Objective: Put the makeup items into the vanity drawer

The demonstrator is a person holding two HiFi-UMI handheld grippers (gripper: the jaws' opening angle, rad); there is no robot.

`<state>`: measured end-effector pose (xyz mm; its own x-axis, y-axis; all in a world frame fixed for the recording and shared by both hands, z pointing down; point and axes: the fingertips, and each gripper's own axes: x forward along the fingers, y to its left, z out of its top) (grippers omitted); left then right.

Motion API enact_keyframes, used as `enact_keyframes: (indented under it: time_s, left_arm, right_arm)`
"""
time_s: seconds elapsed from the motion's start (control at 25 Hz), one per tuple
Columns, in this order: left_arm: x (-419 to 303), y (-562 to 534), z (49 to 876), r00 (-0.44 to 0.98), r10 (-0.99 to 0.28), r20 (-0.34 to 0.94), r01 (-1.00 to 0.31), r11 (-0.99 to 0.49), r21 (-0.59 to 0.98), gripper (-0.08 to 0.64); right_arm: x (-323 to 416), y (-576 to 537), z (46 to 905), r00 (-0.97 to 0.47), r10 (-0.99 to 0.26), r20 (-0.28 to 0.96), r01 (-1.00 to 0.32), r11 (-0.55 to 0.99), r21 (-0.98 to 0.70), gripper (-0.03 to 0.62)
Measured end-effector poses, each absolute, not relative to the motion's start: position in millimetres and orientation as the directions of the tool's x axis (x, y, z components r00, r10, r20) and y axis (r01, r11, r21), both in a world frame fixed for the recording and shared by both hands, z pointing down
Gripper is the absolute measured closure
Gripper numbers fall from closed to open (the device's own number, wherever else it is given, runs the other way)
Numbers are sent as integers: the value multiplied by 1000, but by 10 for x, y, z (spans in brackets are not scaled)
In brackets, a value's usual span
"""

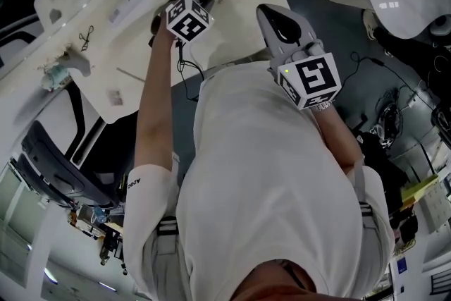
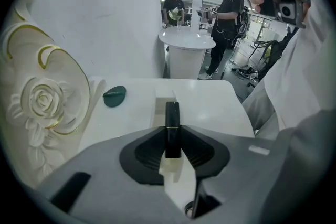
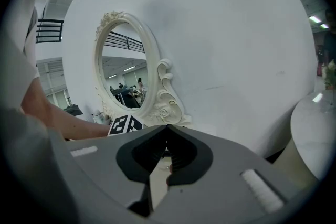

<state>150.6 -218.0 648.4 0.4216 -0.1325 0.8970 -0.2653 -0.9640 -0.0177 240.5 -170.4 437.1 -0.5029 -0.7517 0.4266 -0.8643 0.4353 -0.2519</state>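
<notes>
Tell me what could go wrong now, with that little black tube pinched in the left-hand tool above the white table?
1. The left gripper holds the black tube only by its lower part, so it may tilt or slip out.
2. The opening in the vanity top looks narrow; the tube could catch on its edge.
3. The green item lies close by and might get knocked.

black lipstick tube (image 2: 172,128): clamped lengthwise in left tongs (image 2: 172,132) | green oval item (image 2: 114,96): flat on vanity top (image 2: 210,105)
</notes>
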Motion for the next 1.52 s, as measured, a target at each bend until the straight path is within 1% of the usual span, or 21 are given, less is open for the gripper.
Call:
enact_keyframes:
  time_s: [0.32,0.56,1.0,1.12,1.36,1.44,1.52]
  left_arm:
    - [1575,-2190,6652,404,-118,907,-246,-969,-17,459]
    - [1574,-2205,6658,433,-105,895,-268,-963,17,457]
    - [1563,-2198,6662,447,-104,889,-263,-965,19,457]
    - [1581,-2164,6661,448,-96,889,-254,-967,23,491]
    - [1573,-2162,6659,461,-120,879,-267,-964,9,495]
    - [1579,-2161,6646,465,-133,875,-263,-965,-7,489]
    - [1589,-2147,6620,480,-146,865,-270,-963,-13,454]
  right_arm:
    - [2533,-1688,4429,-458,-768,447,-889,385,-248,584]
    - [2520,-1681,4444,-453,-769,452,-891,381,-245,584]
    - [2485,-1635,4455,-450,-767,457,-893,381,-240,584]
    - [2487,-1616,4462,-450,-767,458,-893,380,-241,584]
    - [2460,-1604,4449,-452,-767,456,-892,384,-238,584]
    - [2451,-1584,4443,-453,-766,456,-891,386,-237,584]
    - [2442,-1558,4444,-454,-765,456,-891,388,-237,584]
